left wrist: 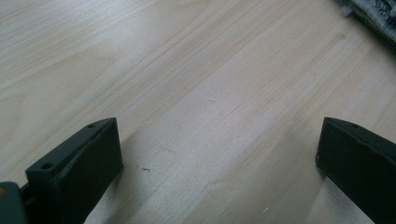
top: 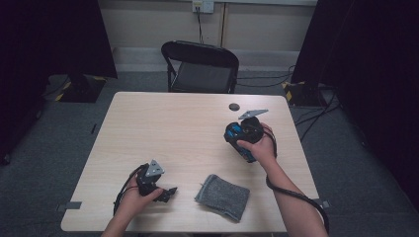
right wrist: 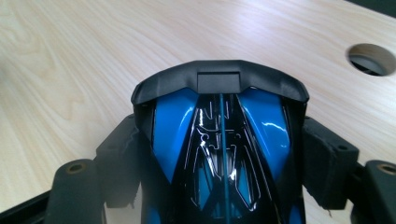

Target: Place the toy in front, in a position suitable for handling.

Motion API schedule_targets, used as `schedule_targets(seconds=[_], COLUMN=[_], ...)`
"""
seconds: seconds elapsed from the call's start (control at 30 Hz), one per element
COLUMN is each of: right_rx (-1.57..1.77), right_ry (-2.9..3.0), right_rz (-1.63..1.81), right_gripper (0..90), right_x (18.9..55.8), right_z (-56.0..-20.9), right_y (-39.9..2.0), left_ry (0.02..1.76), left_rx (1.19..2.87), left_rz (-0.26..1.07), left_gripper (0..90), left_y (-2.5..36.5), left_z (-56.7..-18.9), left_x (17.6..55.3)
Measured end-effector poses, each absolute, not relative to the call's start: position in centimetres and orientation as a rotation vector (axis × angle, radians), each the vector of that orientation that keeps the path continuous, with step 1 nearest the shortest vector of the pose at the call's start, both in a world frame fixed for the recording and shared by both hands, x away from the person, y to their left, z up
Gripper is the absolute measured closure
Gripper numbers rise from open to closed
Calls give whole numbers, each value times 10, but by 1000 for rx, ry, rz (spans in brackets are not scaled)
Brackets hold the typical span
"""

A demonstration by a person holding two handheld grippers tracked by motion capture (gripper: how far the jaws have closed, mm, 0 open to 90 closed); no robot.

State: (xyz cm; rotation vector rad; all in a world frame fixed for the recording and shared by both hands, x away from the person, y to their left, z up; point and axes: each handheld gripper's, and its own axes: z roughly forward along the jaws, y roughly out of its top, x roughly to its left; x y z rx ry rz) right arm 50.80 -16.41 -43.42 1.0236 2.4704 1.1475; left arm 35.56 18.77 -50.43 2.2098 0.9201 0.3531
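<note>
- High view: right tool (top: pixel 236 134) held a blue-and-black toy car (top: pixel 240 139) above the bench (top: pixel 163 128), right of centre; left tool (top: pixel 168 192) sat low near the front edge, grey cloth (top: pixel 222 196) just beside it.
- Left gripper view: jaws spread wide over bare bench (left wrist: pixel 196 79), nothing between; cloth corner (left wrist: pixel 373 11) at top right.
- Right gripper view: jaws pinched the car's (right wrist: pixel 219 154) sides; round hole (right wrist: pixel 372 59) in the bench beyond.
</note>
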Motion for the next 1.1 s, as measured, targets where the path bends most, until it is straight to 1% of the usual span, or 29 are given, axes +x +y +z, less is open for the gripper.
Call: schedule_targets(seconds=[0.03, 0.33, 0.5, 0.8, 1.1], right_rx=[1010, 972, 963, 992, 1003], right_ry=[2485, 2549, 2582, 2588, 2580], right_rz=[1144, 1111, 1077, 1042, 1018], right_gripper=[257, 257, 257, 256, 254], right_x=[509, 512, 515, 518, 520], right_z=[-435, -444, -457, -480, -486], right_y=[-155, -111, -93, -78, -72], left_ry=[920, 920, 922, 921, 920], left_rx=[2210, 2210, 2208, 2209, 2209], left_rz=[353, 353, 353, 353, 352], left_gripper=[0, 0, 0, 0, 0], left_y=[188, 188, 188, 188, 188], left_z=[-504, -504, -504, -504, -504], left_x=[356, 356, 356, 356, 356])
